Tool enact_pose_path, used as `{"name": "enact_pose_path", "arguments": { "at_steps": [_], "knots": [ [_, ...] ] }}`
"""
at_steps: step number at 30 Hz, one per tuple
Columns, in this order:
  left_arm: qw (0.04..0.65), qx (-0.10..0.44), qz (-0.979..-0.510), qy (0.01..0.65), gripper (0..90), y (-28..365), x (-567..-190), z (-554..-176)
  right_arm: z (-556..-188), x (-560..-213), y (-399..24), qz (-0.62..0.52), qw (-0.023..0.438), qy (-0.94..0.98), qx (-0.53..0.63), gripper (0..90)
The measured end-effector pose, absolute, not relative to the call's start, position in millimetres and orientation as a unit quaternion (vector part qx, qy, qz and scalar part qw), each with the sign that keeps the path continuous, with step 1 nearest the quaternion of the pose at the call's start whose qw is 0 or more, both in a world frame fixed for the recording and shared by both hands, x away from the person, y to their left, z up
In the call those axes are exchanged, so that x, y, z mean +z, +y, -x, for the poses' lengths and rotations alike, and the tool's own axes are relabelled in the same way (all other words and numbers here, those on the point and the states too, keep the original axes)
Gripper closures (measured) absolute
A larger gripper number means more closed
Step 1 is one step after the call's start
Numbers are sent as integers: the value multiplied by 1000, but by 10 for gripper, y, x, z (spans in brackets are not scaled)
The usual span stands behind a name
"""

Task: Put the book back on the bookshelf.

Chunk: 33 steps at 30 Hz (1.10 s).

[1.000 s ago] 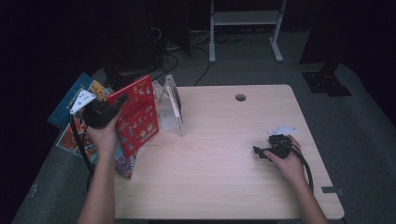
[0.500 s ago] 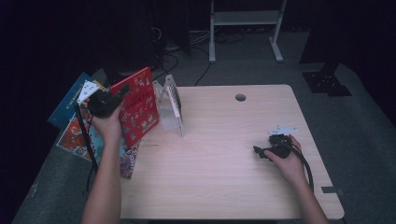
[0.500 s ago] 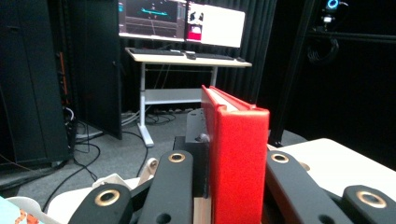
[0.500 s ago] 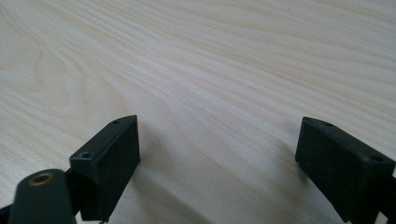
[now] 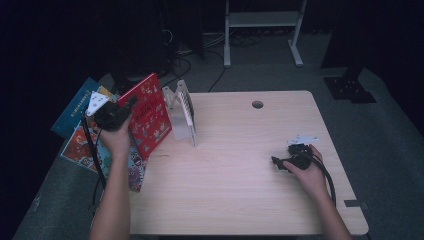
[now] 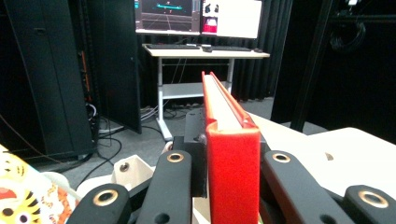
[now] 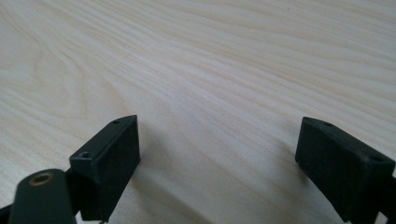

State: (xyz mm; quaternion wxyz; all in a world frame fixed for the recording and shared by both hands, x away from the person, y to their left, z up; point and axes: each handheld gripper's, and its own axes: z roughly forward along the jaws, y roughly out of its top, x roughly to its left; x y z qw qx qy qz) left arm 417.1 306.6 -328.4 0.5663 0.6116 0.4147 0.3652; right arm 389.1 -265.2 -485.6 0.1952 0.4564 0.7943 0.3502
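Note:
A red picture book (image 5: 150, 116) stands lifted and tilted at the table's left edge, with my left gripper (image 5: 121, 108) shut on its spine side. In the left gripper view the red book (image 6: 232, 140) runs edge-on away from me, clamped between the two black jaws of the left gripper (image 6: 229, 161). A white slotted book rack (image 5: 183, 111) stands just right of the book. My right gripper (image 5: 280, 162) rests on the table (image 5: 235, 190) at the right. Its jaws are wide apart over bare wood, so the right gripper (image 7: 218, 156) is open and holds nothing.
Several other picture books lie at the left: a blue one (image 5: 74, 108), a colourful one (image 5: 82, 148) and one half under my forearm (image 5: 134, 172). A round cable hole (image 5: 257, 104) is in the table's far side. A desk with monitors (image 6: 201, 51) stands beyond.
My left hand has shifted slightly up and right with the red book. The right gripper has not moved.

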Motion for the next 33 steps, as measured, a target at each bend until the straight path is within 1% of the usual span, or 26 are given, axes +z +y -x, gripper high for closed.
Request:
{"name": "enact_pose_path", "arguments": {
  "at_steps": [9,27,29,31,33],
  "knots": [
    [549,372,-615,427,780,3031,-3339,-4094,-3891,-4855,-2650,-457,196,794,350,127],
    [526,362,-627,445,778,2957,-3351,-4050,-3888,-4856,-2647,-458,196,793,350,127],
    [507,361,-641,449,752,2913,-3356,-4054,-3889,-4855,-2648,-458,196,794,349,127],
    [493,352,-652,456,698,2885,-3413,-4067,-3887,-4855,-2646,-458,196,793,349,127],
    [494,347,-647,466,674,2900,-3476,-4048,-3884,-4855,-2646,-457,196,794,349,128]
  ]
}}
